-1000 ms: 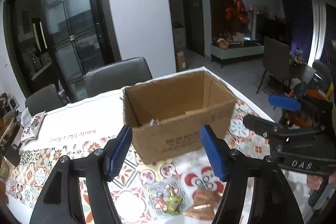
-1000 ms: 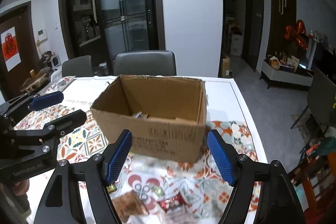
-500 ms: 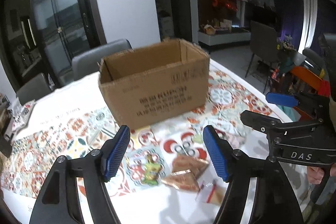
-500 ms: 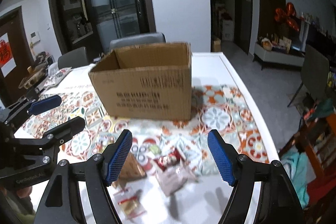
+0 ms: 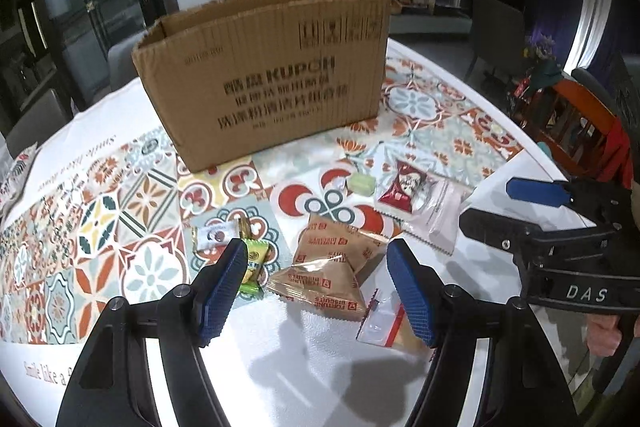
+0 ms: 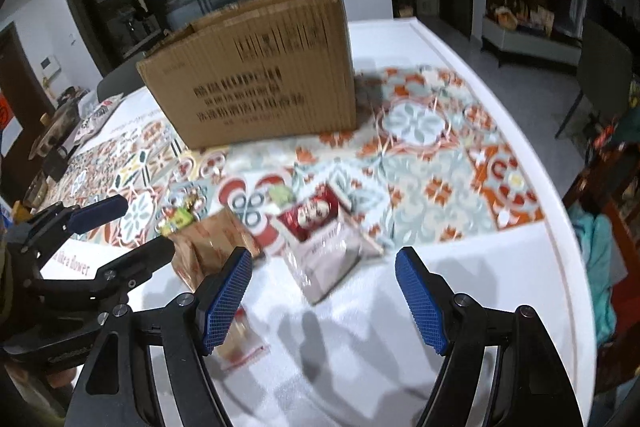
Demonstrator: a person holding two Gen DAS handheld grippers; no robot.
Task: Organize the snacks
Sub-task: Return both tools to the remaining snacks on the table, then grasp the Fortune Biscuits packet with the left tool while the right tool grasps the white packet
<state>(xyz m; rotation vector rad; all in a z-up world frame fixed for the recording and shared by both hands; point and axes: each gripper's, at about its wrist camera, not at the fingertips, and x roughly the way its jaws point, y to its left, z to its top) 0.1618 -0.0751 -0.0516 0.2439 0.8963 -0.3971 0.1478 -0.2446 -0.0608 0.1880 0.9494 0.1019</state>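
An open cardboard box (image 5: 268, 79) (image 6: 256, 75) stands on the patterned tablecloth. Loose snacks lie in front of it: two tan biscuit packets (image 5: 324, 279) (image 6: 212, 247), a green-yellow candy (image 5: 252, 263), a gold-ended white candy (image 5: 214, 233), a pale green sweet (image 5: 362, 183), a red packet (image 5: 404, 189) (image 6: 312, 215), a clear pouch (image 5: 436, 215) (image 6: 332, 263) and a small red-striped bag (image 5: 378, 323). My left gripper (image 5: 316, 283) hangs open over the tan packets. My right gripper (image 6: 324, 295) hangs open above the clear pouch. Neither holds anything.
The table's white rim (image 6: 540, 207) curves along the right, with an orange chair (image 5: 580, 131) beyond it. Grey chairs (image 5: 120, 63) stand behind the box. A folded cloth (image 6: 96, 115) and small items lie at the far left of the table.
Both grippers have sunk and tilted down toward the table. The box's inside is out of sight and the snacks in front of it fill the lower view. Jaws stay open.
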